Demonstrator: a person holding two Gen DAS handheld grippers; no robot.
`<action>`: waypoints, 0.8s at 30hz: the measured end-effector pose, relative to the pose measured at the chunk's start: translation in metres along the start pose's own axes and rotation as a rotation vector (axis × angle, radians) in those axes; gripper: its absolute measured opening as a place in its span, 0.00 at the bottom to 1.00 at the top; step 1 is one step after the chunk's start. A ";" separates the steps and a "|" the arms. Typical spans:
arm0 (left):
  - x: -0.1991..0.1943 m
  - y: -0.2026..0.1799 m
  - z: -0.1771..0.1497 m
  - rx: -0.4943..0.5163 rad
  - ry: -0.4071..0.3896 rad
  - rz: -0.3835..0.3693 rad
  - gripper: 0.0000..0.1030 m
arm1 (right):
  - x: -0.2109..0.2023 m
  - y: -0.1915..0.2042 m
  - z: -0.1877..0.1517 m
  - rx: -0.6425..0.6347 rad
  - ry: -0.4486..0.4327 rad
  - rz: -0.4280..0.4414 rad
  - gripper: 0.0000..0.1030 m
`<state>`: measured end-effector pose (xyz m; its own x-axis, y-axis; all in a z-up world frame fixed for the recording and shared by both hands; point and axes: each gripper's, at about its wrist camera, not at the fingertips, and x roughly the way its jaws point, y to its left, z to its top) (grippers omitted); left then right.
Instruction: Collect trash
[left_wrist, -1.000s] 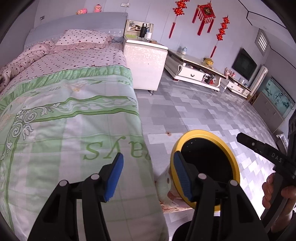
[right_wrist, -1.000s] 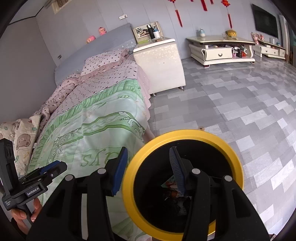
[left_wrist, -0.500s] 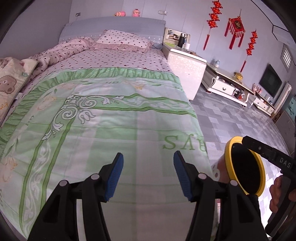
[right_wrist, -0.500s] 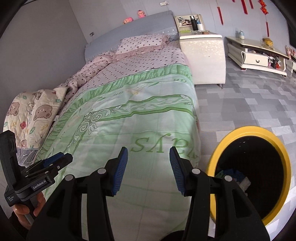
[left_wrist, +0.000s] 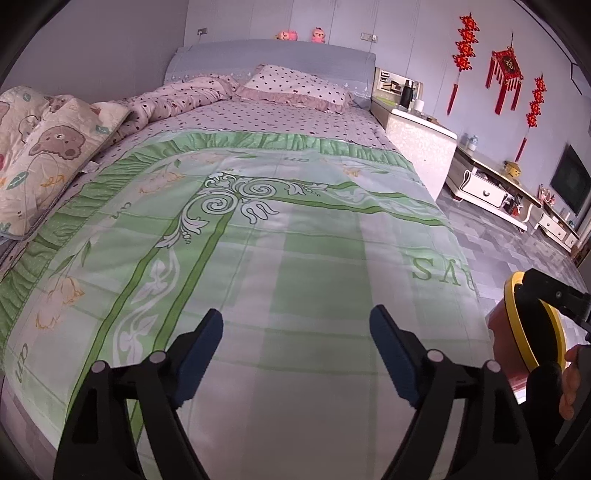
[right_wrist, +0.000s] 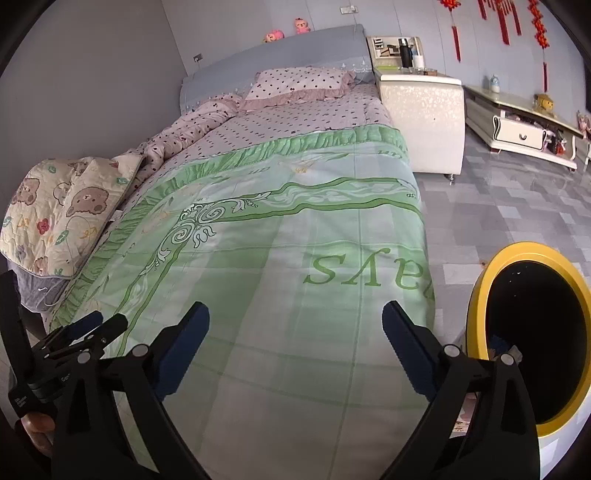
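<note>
- Left gripper (left_wrist: 295, 343), bottom centre, hangs over the green bedspread (left_wrist: 295, 229), jaws opening, nothing between them.
- Right gripper (right_wrist: 295, 332) likewise, jaws opening and empty.
- Bin (right_wrist: 480, 314), lower right beside the bed (trash inside), within easy reach for dropping.

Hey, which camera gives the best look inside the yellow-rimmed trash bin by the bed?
The right wrist view. There the trash bin faces the camera, so its whole yellow rim and dark inside show, with some scraps low down. The left wrist view catches only a sliver of the rim at the right edge, partly behind the other gripper.
</note>
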<state>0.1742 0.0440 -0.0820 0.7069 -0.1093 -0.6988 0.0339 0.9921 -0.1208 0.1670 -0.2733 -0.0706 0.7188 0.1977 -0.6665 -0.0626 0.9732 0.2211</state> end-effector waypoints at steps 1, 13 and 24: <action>-0.005 0.003 -0.001 -0.010 -0.027 -0.002 0.82 | -0.003 0.001 -0.001 -0.005 -0.016 -0.014 0.92; -0.087 -0.012 -0.005 -0.008 -0.236 0.027 0.92 | -0.067 0.015 -0.017 -0.027 -0.192 -0.098 0.92; -0.152 -0.037 -0.018 0.005 -0.360 -0.018 0.92 | -0.112 0.022 -0.027 -0.020 -0.292 -0.144 0.92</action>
<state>0.0527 0.0230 0.0156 0.9097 -0.0986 -0.4035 0.0511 0.9906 -0.1268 0.0666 -0.2710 -0.0100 0.8895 0.0187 -0.4565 0.0424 0.9915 0.1233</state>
